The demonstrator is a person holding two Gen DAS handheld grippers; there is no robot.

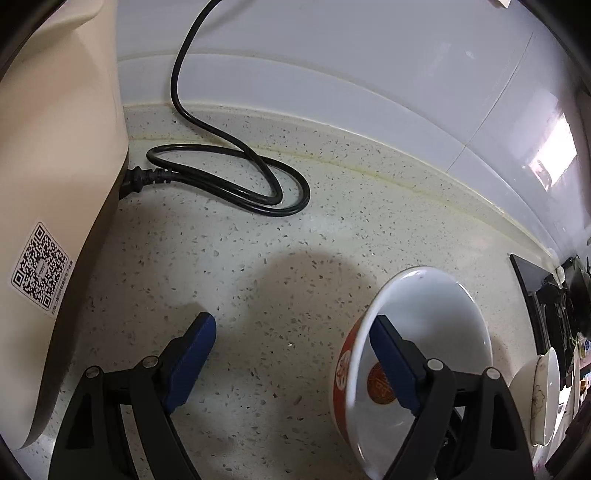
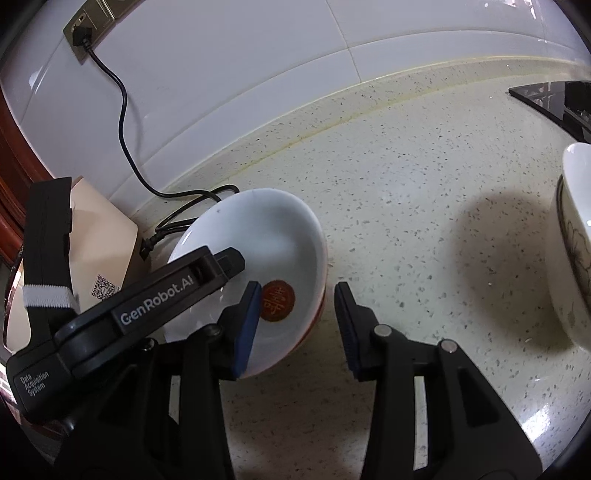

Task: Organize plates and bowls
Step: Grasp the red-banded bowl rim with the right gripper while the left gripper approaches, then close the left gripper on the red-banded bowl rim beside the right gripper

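Left wrist view: left gripper (image 1: 293, 347) spread wide above the speckled counter (image 1: 258, 258), its right finger (image 1: 393, 363) dipping inside the red bowl (image 1: 424, 362), its left finger well clear of the bowl and over bare counter, nothing clamped between them. Bowl standing on the counter, white inside, red outside with a round red emblem at the bottom. Beige appliance (image 1: 55, 184) at the left edge, QR sticker (image 1: 40, 269) on its side, black cord (image 1: 229, 177) plugged into its base and looped along the tiled wall (image 1: 369, 66). Second bowl (image 1: 543, 398), white with a floral outline, at the far right.

Right wrist view: right gripper (image 2: 295, 321) released, jaws apart, left pad (image 2: 245, 328) over the red bowl's (image 2: 258, 236) interior, right pad outside the rim, rim between them, contact with either pad not discernible. Left gripper's (image 2: 232, 258) black body labelled "GenRobot.AI" reaching over the bowl from the left. White bowl (image 2: 576, 240) well apart to the right, at the frame edge. Cord (image 2: 122, 122) running up to a wall socket (image 2: 83, 31); black stove (image 2: 546, 98) at the upper right.
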